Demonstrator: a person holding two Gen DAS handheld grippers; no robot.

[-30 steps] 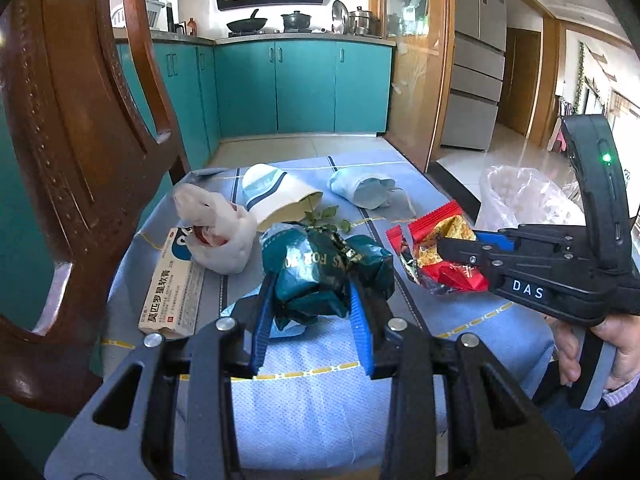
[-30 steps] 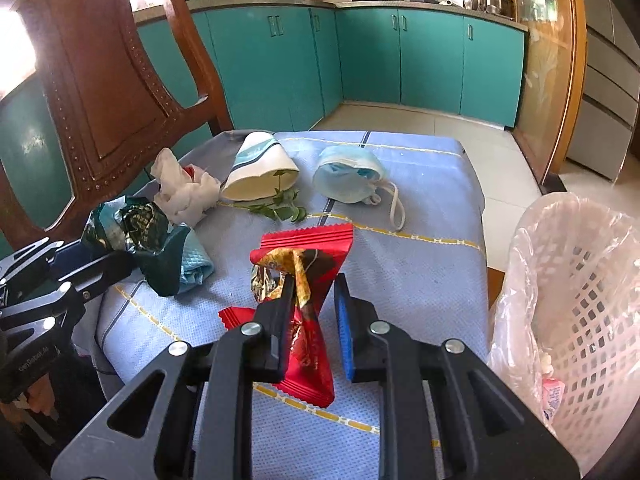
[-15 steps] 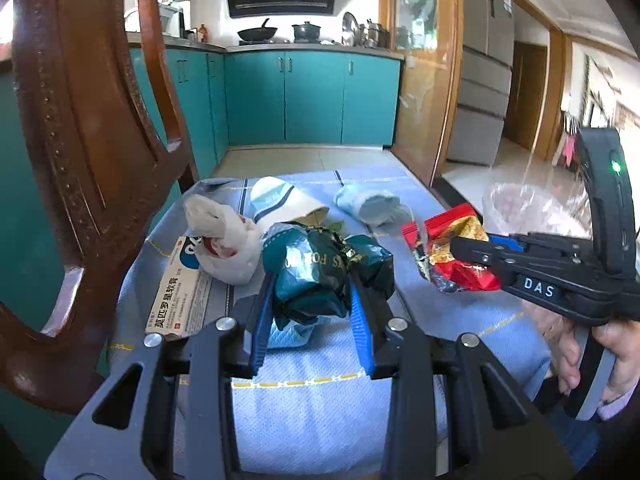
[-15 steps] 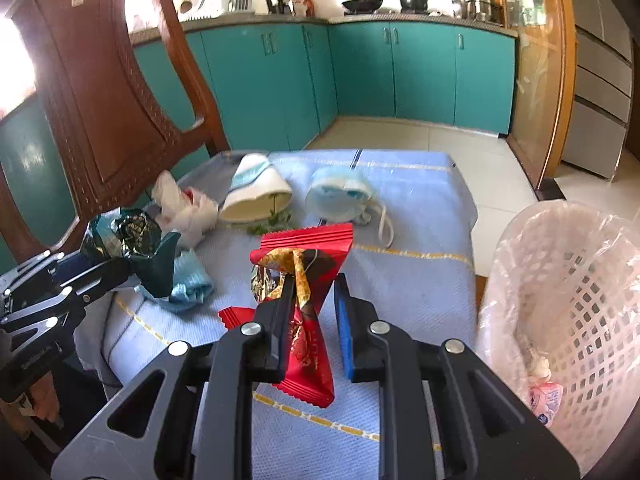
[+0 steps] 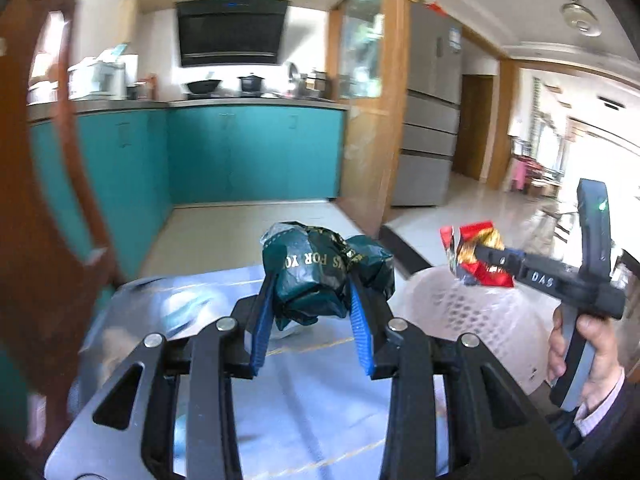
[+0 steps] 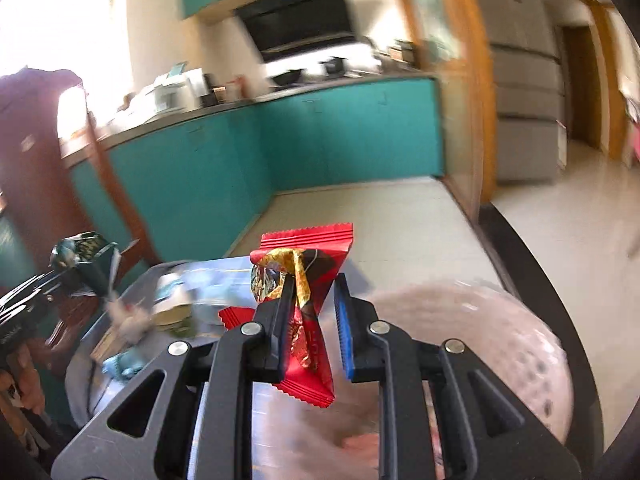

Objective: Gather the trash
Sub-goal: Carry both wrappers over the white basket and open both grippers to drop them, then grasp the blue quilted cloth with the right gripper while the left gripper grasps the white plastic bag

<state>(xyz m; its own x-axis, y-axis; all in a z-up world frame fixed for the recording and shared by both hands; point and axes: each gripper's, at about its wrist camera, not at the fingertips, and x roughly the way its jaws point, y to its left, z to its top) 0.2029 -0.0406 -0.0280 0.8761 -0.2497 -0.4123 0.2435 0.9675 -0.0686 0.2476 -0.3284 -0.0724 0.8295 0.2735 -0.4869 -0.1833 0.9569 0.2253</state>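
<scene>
**Both tongs carry wrappers above the lined basket**

The left tongs (image 5: 314, 312) are narrowly parted and clenched on a crumpled dark green wrapper (image 5: 316, 276), which bulges between the blue pads at the centre of the left wrist view, lifted clear of the surface (image 5: 304, 400). The right tongs (image 6: 314, 320) stand closer together, grasping a red and gold wrapper (image 6: 308, 264); its tail hangs down between the jaws. In the left wrist view that red wrapper sits at right of frame, above the rim of the white basket (image 5: 460, 312), with a hand (image 5: 584, 356) on the handle below.

Motion blur smears both views. The leftover litter at lower left of the right wrist view is too smeared to identify, and the basket's contents cannot be made out.

The surface wears a pale blue cloth. A dark wooden chair back (image 5: 36, 200) fills the left edge; teal cabinets (image 5: 256, 156), a black range hood and a grey refrigerator stand behind.
</scene>
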